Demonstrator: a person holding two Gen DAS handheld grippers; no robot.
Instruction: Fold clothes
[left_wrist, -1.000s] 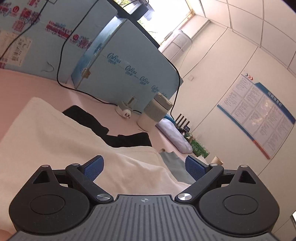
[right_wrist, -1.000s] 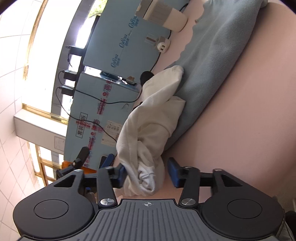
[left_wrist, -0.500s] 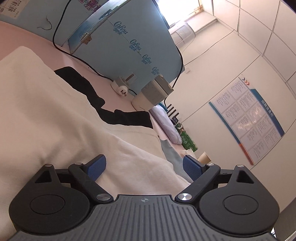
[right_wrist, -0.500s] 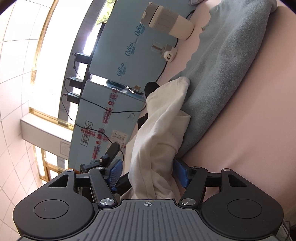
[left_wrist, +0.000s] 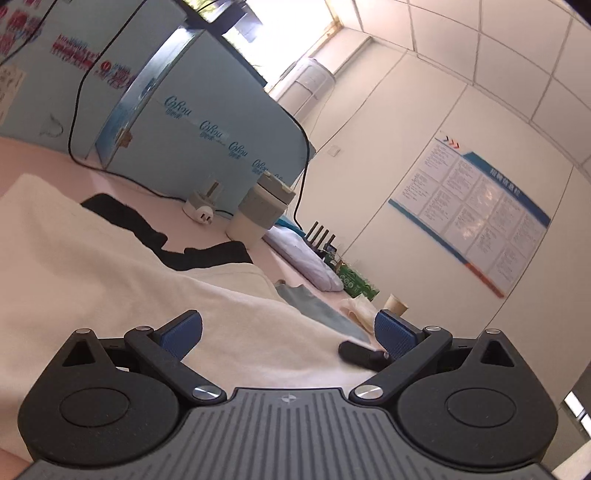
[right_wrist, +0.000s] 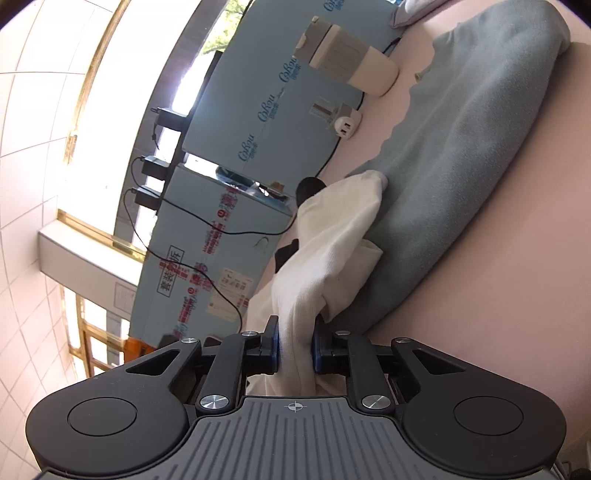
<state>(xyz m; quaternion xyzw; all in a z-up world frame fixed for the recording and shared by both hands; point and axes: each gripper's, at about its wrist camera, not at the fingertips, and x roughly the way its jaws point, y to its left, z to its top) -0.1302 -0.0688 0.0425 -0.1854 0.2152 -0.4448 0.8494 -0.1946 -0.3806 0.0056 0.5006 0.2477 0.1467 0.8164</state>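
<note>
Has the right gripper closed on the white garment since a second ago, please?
Yes. The right gripper is closing, its pads now pressing the white garment; earlier they stood apart around it. The grey blanket beside it lies unchanged.

white garment (right_wrist: 332, 258): soft ribbed knit cloth | grey-blue blanket (right_wrist: 461, 166): matt fleece | pads (left_wrist: 393, 332): blue textured rubber

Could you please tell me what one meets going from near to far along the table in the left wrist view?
White garment → black garment → white plug adapter → light blue box.
</note>
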